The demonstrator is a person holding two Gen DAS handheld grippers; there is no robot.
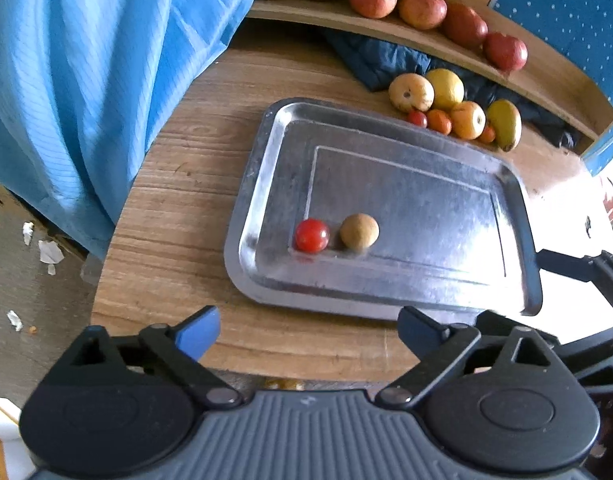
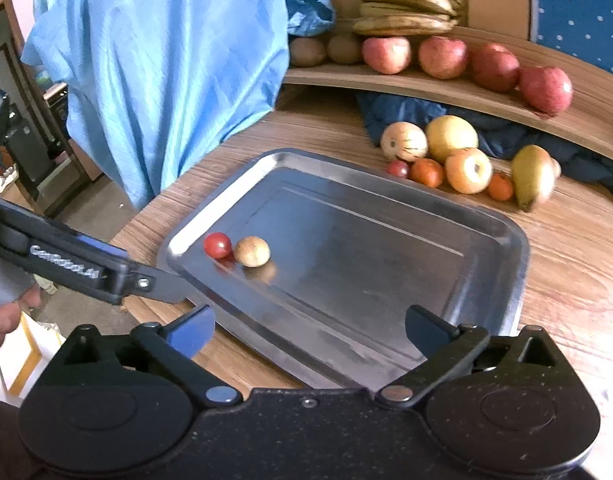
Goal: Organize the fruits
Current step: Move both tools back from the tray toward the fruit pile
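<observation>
A steel tray (image 1: pixel 386 292) (image 2: pixel 486 232) lies on the wooden table. In it sit a small red tomato (image 1: pixel 312 235) (image 2: pixel 217 245) and a small brown round fruit (image 1: pixel 359 231) (image 2: pixel 252 251), side by side near its left corner. Beyond the tray is a pile of loose fruit (image 1: pixel 454 108) (image 2: pixel 462 160): yellowish apples, a pear, small orange and red fruits. My left gripper (image 1: pixel 308 330) is open and empty, just short of the tray's near edge. My right gripper (image 2: pixel 310 328) is open and empty over the tray's near edge.
A curved wooden shelf (image 1: pixel 406 32) (image 2: pixel 446 88) at the back holds red apples (image 2: pixel 442 56), kiwis and bananas (image 2: pixel 406 4). A blue garment (image 1: pixel 86 80) (image 2: pixel 158 60) hangs at the left. Dark blue cloth (image 2: pixel 406 116) lies under the shelf. The left gripper's body (image 2: pixel 78 268) shows in the right wrist view.
</observation>
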